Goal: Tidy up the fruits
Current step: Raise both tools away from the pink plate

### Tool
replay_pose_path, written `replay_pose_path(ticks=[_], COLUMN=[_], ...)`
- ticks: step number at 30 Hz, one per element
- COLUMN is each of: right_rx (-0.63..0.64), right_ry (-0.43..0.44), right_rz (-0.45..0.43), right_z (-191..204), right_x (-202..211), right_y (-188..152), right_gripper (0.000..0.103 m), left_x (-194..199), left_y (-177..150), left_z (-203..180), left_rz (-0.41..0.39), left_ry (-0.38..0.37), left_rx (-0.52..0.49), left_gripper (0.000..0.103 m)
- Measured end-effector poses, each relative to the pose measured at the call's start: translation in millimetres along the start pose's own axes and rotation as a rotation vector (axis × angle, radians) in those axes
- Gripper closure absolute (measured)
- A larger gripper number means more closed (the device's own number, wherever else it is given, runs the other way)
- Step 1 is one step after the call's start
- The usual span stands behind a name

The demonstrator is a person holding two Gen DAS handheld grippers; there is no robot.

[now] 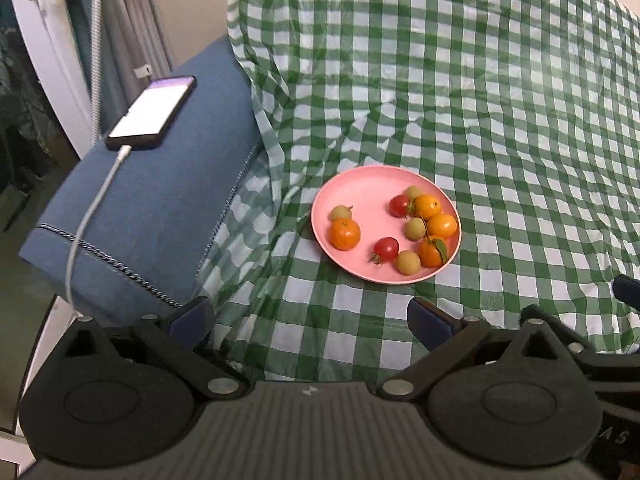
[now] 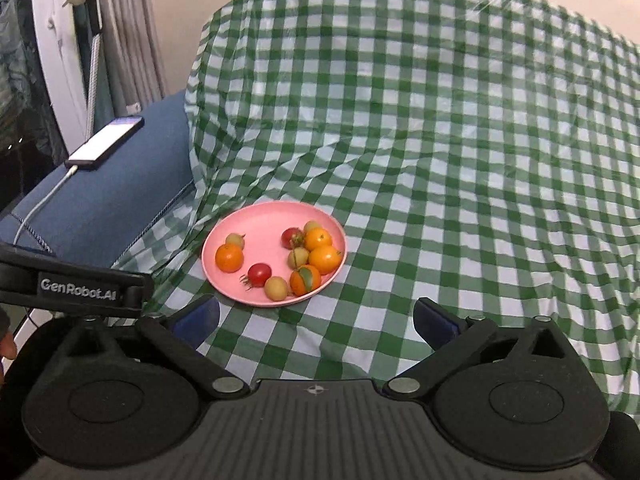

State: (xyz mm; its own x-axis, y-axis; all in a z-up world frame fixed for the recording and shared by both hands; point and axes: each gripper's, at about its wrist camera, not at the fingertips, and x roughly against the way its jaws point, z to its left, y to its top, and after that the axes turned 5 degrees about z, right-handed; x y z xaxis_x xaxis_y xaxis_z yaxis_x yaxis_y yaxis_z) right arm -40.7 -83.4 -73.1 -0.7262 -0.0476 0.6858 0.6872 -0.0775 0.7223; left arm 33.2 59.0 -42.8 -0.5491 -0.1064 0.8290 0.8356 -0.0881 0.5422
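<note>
Fingers: left gripper (image 1: 312,322) spread wide, nothing between; right gripper (image 2: 316,322) spread wide too, nothing held
Phone (image 1: 151,113): at 10 o'clock, lit, cable plugged in, lying on the blue cushion (image 1: 140,216)
Pink plate (image 1: 360,188): near centre on the green checked cloth (image 1: 500,120), just beyond both grippers
Fruits: four oranges (image 1: 345,233), two tomatoes (image 1: 386,248), four pale green fruits (image 1: 408,262), all on the plate

Soft, even indoor light, mild glare streaks on the glossy green-and-white checked plastic cloth (image 1: 460,100) at far right, strong fisheye bending at edges, slight blur throughout, faint shadows under the pink round plate (image 2: 256,224).
</note>
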Motion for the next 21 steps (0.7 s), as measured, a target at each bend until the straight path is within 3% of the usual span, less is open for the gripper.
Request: replay_pose_path(ticks=[8, 21], right_rx=[-0.007, 0.018], right_ry=[-0.027, -0.034], right_rz=[-0.061, -0.071], right_z=[0.8, 7.5], right_x=[23.7, 32.0], right_y=[-4.2, -7.4], right_gripper=[0.001, 0.001], left_x=[17.5, 13.2], left_y=[-10.0, -20.5], left_z=[-4.4, -0.3], left_rz=[-0.062, 0.009], left_ry=[0.098, 0.072], left_rx=[-0.017, -0.015], left_gripper=[0.000, 0.000])
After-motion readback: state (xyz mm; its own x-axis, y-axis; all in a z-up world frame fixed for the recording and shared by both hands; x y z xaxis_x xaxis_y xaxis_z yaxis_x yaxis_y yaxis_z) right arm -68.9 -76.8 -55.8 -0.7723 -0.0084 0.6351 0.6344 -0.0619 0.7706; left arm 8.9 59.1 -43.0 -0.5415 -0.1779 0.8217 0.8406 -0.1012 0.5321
